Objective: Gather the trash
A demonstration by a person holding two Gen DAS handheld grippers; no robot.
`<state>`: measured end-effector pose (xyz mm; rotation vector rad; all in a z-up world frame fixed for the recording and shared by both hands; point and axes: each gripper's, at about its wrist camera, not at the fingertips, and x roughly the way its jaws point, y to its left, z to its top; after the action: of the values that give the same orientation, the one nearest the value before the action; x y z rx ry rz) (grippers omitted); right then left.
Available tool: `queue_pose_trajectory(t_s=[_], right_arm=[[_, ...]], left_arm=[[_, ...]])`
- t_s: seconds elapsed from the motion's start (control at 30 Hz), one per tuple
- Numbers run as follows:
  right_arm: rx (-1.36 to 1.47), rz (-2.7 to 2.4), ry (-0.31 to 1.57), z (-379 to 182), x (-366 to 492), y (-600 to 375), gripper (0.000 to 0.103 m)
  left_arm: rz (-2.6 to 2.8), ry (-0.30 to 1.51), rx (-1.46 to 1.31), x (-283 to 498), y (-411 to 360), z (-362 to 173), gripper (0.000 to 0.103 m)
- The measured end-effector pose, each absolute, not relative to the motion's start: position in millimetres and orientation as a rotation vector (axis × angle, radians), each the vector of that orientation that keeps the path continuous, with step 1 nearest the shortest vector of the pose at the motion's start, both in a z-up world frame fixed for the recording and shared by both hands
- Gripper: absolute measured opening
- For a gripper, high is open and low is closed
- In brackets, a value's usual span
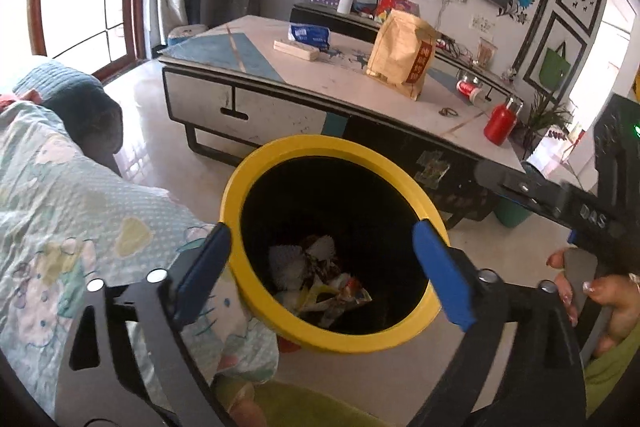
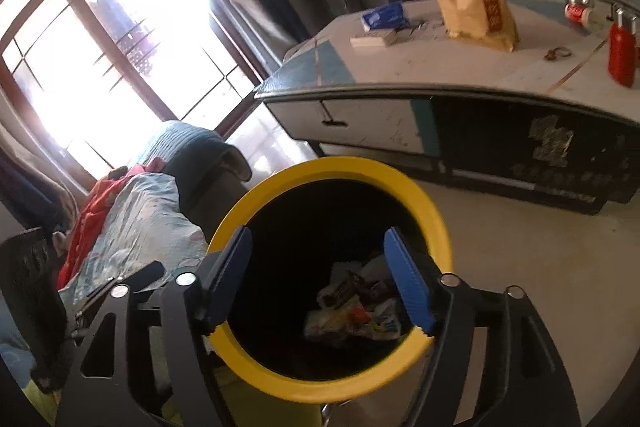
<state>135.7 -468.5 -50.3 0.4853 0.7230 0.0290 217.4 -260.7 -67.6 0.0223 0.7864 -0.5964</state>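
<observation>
A black bin with a yellow rim (image 1: 256,171) stands on the floor just below both grippers; the same yellow rim (image 2: 432,211) fills the right wrist view. Crumpled wrappers and tissue (image 1: 320,283) lie at its bottom, seen again as a trash heap (image 2: 356,311). My left gripper (image 1: 324,275) hangs open over the bin mouth, nothing between its blue pads. My right gripper (image 2: 320,283) is open above the bin too, its pads empty. The right gripper's body (image 1: 560,203) and the hand (image 1: 600,299) holding it show at the right of the left wrist view.
A low table (image 1: 320,83) stands beyond the bin, bearing a yellow paper bag (image 1: 404,55), a red bottle (image 1: 500,123), a tipped can (image 1: 472,89) and a blue tissue pack (image 1: 308,35). A sofa with a patterned blanket (image 1: 80,211) lies left of the bin.
</observation>
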Motion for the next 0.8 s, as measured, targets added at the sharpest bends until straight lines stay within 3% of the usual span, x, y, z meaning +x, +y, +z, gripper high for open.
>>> queue_pose_trajectory(t_s=[0.23, 0.8], right_arm=[[0.401, -0.004, 0.645, -25.6, 100.7, -438.4, 0.095], [0.184, 0.089, 0.435, 4.1, 53.3, -299.2, 0.097]], left_arm=[[-0.503, 0.725, -0.016, 197.2, -217.6, -46.4, 0.092], [-0.256, 0.542, -0.057, 115.6, -90.2, -12.2, 0.092]])
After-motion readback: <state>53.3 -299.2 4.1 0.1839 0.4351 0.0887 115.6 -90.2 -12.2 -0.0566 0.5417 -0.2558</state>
